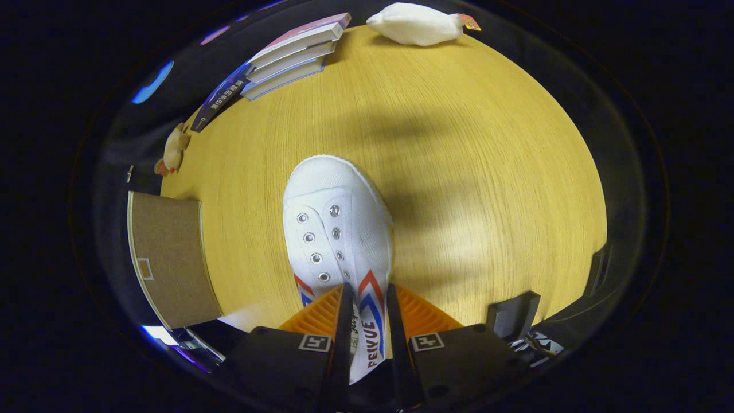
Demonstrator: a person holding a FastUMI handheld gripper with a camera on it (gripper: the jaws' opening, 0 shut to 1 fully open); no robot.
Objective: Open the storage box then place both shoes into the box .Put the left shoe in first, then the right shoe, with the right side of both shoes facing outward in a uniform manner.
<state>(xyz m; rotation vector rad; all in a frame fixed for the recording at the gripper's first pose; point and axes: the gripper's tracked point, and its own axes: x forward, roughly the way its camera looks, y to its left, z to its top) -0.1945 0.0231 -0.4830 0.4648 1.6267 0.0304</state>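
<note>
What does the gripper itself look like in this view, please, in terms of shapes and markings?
The gripper has two thin, flat fingers running forward side by side. Outside each sits a ribbed, wedge-shaped piece. Behind them are two blocky dark housings, each carrying a small square black-and-white marker near its front corner. No cables are visible.

I have the gripper [368, 292] pointing toward twelve o'clock, tilted down at the tabletop. Its two fingers [346, 321] stand nearly parallel and close together, clamped on the side wall of the white shoe [335, 223], whose toe runs ahead of the tips.
</note>
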